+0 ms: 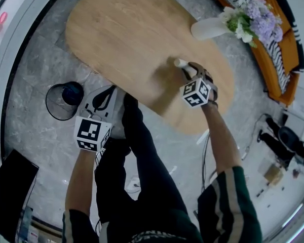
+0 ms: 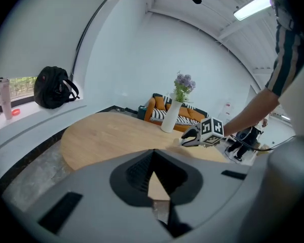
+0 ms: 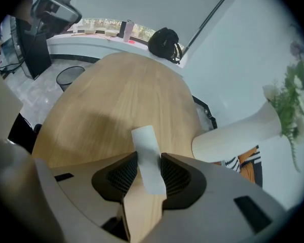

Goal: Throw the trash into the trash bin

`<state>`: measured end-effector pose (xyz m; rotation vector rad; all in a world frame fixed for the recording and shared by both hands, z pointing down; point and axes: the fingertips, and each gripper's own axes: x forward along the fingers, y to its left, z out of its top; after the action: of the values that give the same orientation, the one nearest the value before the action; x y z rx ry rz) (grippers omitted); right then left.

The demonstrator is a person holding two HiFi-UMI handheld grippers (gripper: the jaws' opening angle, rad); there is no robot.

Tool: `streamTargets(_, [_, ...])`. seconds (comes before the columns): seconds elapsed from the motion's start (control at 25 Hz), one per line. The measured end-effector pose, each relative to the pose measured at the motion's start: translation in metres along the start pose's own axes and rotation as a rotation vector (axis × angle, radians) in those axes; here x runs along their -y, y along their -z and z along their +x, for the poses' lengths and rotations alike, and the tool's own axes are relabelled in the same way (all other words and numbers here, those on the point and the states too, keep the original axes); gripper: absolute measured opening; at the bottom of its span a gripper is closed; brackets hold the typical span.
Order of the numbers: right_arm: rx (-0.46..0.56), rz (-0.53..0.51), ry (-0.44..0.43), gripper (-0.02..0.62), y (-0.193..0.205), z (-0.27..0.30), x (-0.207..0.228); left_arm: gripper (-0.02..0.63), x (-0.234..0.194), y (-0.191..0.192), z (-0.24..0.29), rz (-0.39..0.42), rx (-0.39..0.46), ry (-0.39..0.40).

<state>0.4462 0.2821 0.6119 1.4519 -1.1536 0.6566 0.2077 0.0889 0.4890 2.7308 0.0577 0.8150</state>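
The piece of trash (image 3: 147, 153) is showing as a single white strip, paper-like and squared at its end. It is sticking out of the right gripper (image 1: 186, 70), whose jaws are pinching it from both sides over the oval wooden surface (image 1: 126, 34). The left gripper (image 2: 153, 158) is carrying nothing, its jaws pressed together. One black mesh trash bin (image 1: 52, 103) is standing on the floor beside the surface, with something dark sitting inside it. One white vase (image 1: 207, 28) is holding purple and white flowers (image 1: 256, 19).
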Motion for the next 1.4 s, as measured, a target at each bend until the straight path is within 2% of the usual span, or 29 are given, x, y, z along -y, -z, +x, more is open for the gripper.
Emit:
streamTargets(0.4, [0.207, -0.058, -0.087, 0.143, -0.151, -0.022, -0.07, 0.001, -0.057, 0.035, -0.109, -0.098, 0.05, -0.2])
streamTargets(0.76, [0.363, -0.151, -0.214, 0.143, -0.279, -0.057, -0.182, 0.002, -0.096, 0.089, -0.211, -0.199, 0.088, -0.363])
streamTargets(0.92, [0.401, -0.19, -0.268, 0.143, -0.314, -0.072, -0.235, 0.001, -0.104, 0.115, -0.249, -0.237, 0.104, -0.416])
streamTargets(1.04, [0.421, -0.15, -0.322, 0.143, -0.338, -0.08, -0.271, 0.0, -0.109, 0.134, -0.275, -0.268, 0.11, -0.451])
streamTargets(1.28, [0.458, 0.038, -0.473, 0.143, -0.379, -0.087, -0.343, 0.0, -0.119, 0.173, -0.312, -0.319, 0.133, -0.526])
streamTargets(1.4, [0.464, 0.081, -0.529, 0.143, -0.39, -0.076, -0.379, 0.002, -0.124, 0.193, -0.323, -0.339, 0.138, -0.557])
